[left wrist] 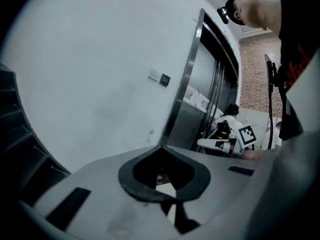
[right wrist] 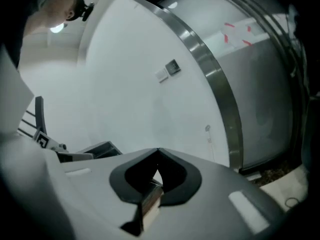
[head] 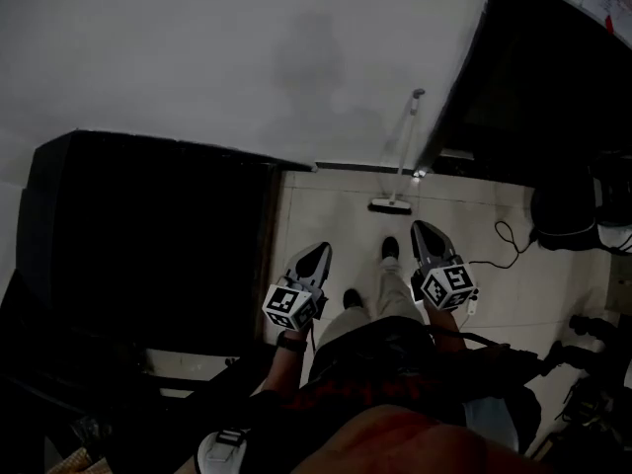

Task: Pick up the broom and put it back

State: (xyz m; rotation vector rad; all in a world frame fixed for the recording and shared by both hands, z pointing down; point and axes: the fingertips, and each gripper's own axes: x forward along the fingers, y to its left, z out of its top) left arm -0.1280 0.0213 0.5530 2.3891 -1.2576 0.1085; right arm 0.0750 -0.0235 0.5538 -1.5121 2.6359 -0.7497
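Note:
The broom (head: 402, 156) leans upright against the white wall, its pale handle rising from a flat head (head: 390, 205) on the tiled floor beside the lift frame. My left gripper (head: 318, 251) and right gripper (head: 420, 227) hover side by side above the floor, short of the broom and apart from it. Both point toward the wall. In the left gripper view the left gripper's (left wrist: 160, 147) jaws meet at the tip with nothing between them. The right gripper (right wrist: 158, 149) is shut and empty too, and the top of the broom handle (right wrist: 208, 130) shows faintly against the wall to its right.
A large black cabinet (head: 148, 235) fills the left side. The metal lift frame (head: 462, 77) and dark doorway stand at the right. A cable (head: 504, 237) and dark equipment (head: 565, 210) lie on the floor at the right. The person's feet (head: 390, 249) are just behind the broom head.

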